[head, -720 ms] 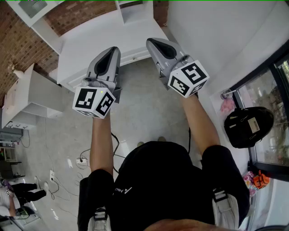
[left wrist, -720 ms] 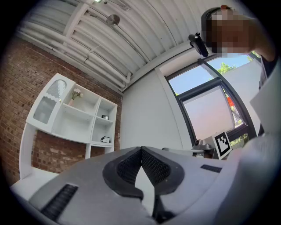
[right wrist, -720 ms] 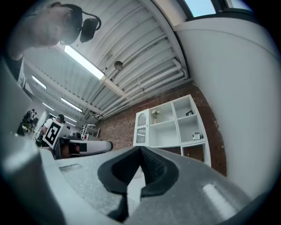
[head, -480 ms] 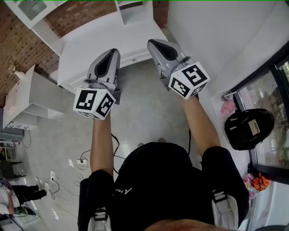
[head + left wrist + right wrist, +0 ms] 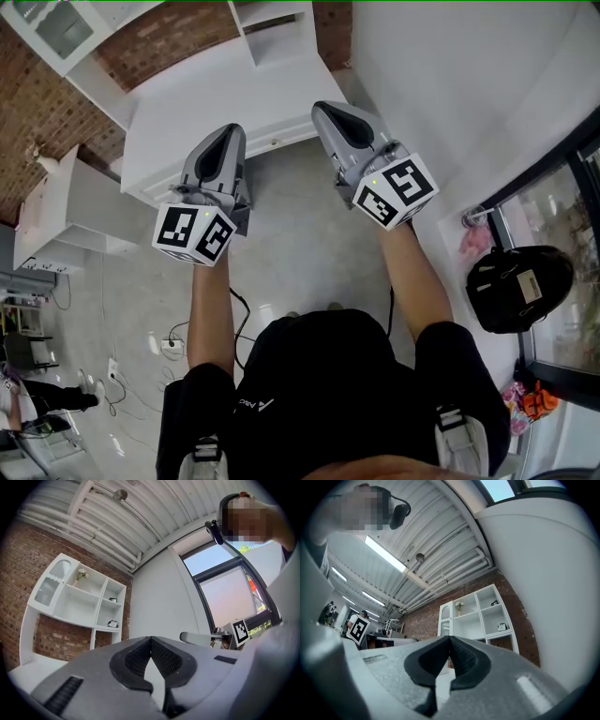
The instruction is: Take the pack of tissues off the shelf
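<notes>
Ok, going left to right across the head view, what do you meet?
white side cabinet → left gripper → right gripper → black backpack

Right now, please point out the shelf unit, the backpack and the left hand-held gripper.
white shelf unit (image 5: 466, 623): right gripper view, back wall.
black backpack (image 5: 506, 292): head view, body.
left hand-held gripper (image 5: 151, 639): left gripper view, closed tips.

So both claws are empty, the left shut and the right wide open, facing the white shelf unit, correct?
Not quite: the right claw is shut too, tips meeting, per the right gripper view. The left claw is shut, both empty, facing the white shelf unit.
</notes>
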